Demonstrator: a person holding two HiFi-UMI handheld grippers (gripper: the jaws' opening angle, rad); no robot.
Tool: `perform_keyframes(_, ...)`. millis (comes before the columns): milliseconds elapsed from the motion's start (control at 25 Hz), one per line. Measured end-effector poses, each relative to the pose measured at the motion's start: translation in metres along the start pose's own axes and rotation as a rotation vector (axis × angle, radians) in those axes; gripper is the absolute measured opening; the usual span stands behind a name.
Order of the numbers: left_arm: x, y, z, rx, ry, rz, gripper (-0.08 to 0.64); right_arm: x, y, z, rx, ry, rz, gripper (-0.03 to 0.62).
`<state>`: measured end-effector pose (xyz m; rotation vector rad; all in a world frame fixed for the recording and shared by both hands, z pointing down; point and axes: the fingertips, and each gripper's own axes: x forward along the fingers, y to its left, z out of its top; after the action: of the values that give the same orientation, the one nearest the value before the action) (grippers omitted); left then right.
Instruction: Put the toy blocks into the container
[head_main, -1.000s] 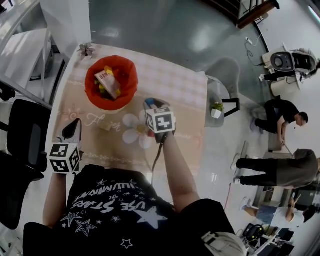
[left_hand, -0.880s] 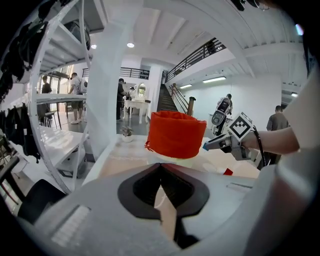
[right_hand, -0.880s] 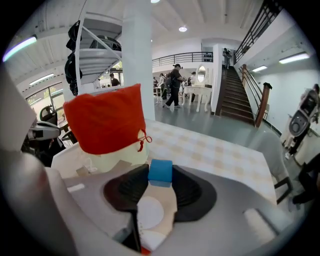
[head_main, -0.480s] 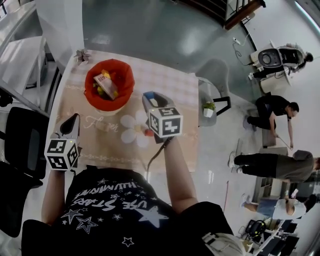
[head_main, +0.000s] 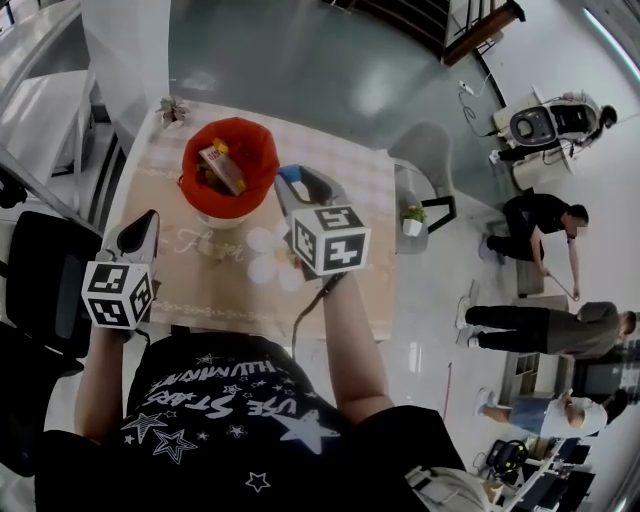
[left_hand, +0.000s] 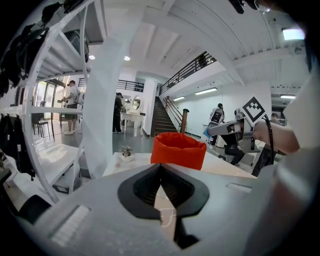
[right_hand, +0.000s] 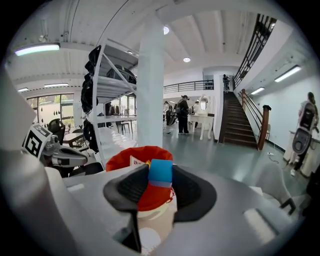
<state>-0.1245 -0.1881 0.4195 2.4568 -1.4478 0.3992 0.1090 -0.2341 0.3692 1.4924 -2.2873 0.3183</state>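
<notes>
The orange container (head_main: 228, 165) stands at the table's far side with several toy pieces inside, among them a red and white box (head_main: 220, 167). My right gripper (head_main: 293, 182) hovers just right of its rim, shut on a blue block (right_hand: 160, 172). In the right gripper view the container (right_hand: 125, 156) lies straight ahead, behind the block. My left gripper (head_main: 140, 228) is held at the table's near left, its jaws shut with nothing in them (left_hand: 160, 167). From there the container (left_hand: 177, 148) is ahead and the right gripper (left_hand: 235, 127) is to its right.
The table (head_main: 345, 175) has a pink checked cloth with flower prints. A small potted plant (head_main: 172, 110) sits at its far left corner. A grey chair (head_main: 435, 150) stands on the right, a black chair (head_main: 40, 290) on the left. People stand on the floor at the right.
My right gripper has carried the blue block up and towards the container's rim. The left gripper has stayed about where it was.
</notes>
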Motion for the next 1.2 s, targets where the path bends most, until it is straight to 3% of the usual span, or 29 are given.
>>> perform_keyframes(600, 0.006, 0.030, -0.002, -0.026, 0.000, -0.016, 0.008, 0.056, 0.057, 0.017, -0.072, 0.033, 0.084, 0.150)
perform_keyframes(880, 0.008, 0.047, -0.004, -0.038, 0.001, -0.009, 0.008, 0.075, 0.062, 0.016, -0.091, 0.049, 0.063, 0.152)
perform_keyframes(960, 0.007, 0.052, -0.004, -0.039, 0.002, -0.005, 0.008, 0.077, 0.064, 0.019, -0.096, 0.038, 0.068, 0.198)
perform_keyframes(1200, 0.009, 0.056, -0.007, -0.052, 0.007, -0.003, 0.008, 0.077, 0.062, 0.018, -0.087, 0.037, 0.058, 0.210)
